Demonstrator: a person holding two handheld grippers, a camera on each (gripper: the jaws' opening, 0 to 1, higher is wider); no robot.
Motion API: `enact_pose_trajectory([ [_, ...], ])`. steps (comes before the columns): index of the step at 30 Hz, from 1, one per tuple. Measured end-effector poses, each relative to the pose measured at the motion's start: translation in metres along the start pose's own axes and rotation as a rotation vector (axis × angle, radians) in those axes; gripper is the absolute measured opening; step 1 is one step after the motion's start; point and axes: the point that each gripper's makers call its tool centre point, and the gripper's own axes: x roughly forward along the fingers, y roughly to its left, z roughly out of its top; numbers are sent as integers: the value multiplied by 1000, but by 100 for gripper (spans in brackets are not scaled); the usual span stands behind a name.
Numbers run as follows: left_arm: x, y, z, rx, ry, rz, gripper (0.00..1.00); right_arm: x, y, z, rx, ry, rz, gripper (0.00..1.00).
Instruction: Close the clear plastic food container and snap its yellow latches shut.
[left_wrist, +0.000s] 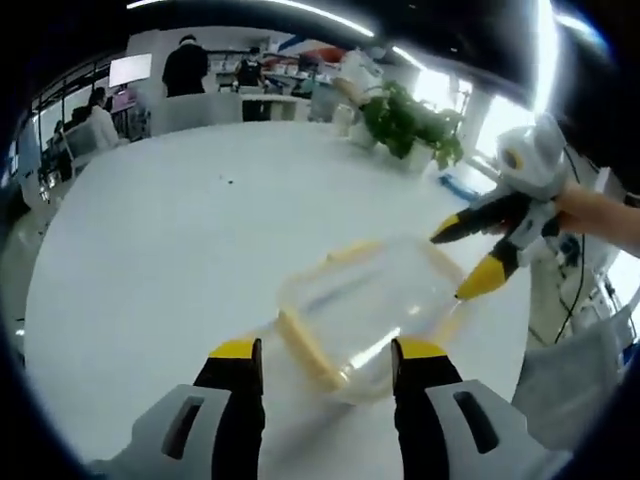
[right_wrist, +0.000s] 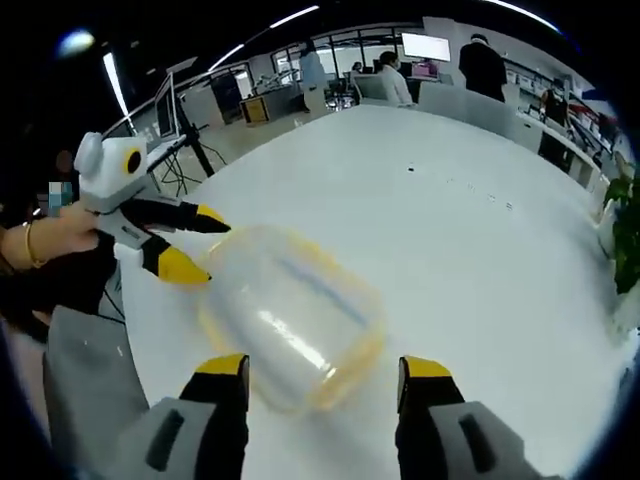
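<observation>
A: What could go wrong here?

B: The container (left_wrist: 370, 315) is light and sits near the edge of the slick white surface (left_wrist: 180, 260). I judge a one-sided push on a latch could skate it away or off the edge, unless the other hand-held gripper braces it.

A: Where is it?

B: In the left gripper view, at 12 o'clock just beyond the left hand-held gripper (left_wrist: 326, 362), whose jaws stand apart, holding nothing. The right hand-held gripper (left_wrist: 462, 262) comes in from 3 o'clock, its tips parted and at the container's far rim; I can't tell whether they touch. In the right gripper view it lies just ahead of the right gripper's open jaws.

A: How does it look?

B: Clear, rounded, blurred, yellow around the rim. The lid seems on, but whether the latches (left_wrist: 308, 350) are snapped I can't tell
</observation>
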Motion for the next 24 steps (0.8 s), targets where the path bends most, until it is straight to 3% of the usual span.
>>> enact_pose_trajectory([
  [6, 1, 0, -3, -58, 6, -8, 49, 2, 1, -1, 37, 2, 19, 57],
  [11, 3, -4, -7, -110, 6, -24, 45, 7, 8, 0, 132, -7, 68, 50],
  [15, 5, -7, -5, -129, -3, -34, 40, 8, 7, 0, 150, -10, 63, 50],
  [19, 8, -9, -1, -97, -8, -20, 40, 7, 8, 0, 156, 1, 69, 50],
  [24, 9, -8, -2, -167, 13, -4, 38, 9, 8, 1, 178, 35, 64, 50],
])
